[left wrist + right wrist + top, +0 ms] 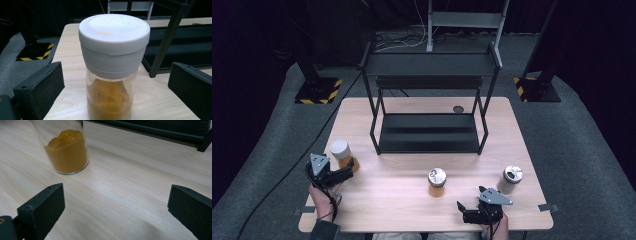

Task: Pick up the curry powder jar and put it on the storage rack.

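left gripper (346, 172): jaws spread wide on either side of the white-lidded jar (113, 65), not touching it yet, so nothing is held.
white-lidded jar: upright near the table's (402, 200) left edge, amber powder inside, lid on.
right gripper (460, 210): jaws released and wide apart, hovering low over bare wood at the near right.
middle jar (67, 150): ahead of the right gripper, well short of its jaws, orange powder inside.
third jar (510, 179): standing at the right, just beyond the right hand.
rack (429, 100): black shelves at the table's back, bare.
progress: looks like the start; no jar lifted, all three on the table, the left grasp seems next.
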The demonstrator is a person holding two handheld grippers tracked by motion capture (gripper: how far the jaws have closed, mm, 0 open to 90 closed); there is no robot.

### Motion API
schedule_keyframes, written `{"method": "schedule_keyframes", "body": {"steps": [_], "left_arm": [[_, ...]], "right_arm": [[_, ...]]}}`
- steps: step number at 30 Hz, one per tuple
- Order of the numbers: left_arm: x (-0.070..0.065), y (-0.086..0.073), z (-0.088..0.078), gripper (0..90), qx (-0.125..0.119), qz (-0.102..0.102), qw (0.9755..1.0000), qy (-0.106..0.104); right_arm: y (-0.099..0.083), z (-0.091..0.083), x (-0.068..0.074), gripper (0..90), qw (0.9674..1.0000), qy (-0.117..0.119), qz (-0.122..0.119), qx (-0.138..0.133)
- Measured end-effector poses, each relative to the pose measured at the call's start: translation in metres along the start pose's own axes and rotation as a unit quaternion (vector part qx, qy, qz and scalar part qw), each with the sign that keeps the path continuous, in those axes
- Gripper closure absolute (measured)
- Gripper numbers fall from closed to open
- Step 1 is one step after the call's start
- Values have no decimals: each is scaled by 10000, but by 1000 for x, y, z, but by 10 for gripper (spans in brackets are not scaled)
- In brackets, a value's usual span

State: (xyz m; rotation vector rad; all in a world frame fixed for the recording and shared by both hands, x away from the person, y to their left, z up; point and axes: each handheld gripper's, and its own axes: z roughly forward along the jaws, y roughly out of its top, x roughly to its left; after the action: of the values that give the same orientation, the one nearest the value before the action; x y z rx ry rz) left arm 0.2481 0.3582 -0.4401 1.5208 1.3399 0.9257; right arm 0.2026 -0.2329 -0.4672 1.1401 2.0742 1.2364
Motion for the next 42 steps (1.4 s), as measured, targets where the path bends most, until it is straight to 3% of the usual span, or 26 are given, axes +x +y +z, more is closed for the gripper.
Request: {"method": "schedule_keyframes", "body": {"steps": [17, 22, 32, 42], "left_arm": [[-1, 5, 20, 1, 69, 31, 9998, 169], [0, -1, 20, 116, -65, 50, 9999, 149], [4, -4, 25, 277, -37, -7, 10000, 17], [4, -9, 25, 341, -143, 21, 9999, -34]], "right_arm": [[0, 0, 1, 1, 10000, -13, -27, -1], [-1, 0, 1, 2, 10000, -22, -41, -13], [0, 0, 2, 3, 10000, -38, -46, -9], [0, 0, 2, 3, 10000, -37, -38, 7]]}}
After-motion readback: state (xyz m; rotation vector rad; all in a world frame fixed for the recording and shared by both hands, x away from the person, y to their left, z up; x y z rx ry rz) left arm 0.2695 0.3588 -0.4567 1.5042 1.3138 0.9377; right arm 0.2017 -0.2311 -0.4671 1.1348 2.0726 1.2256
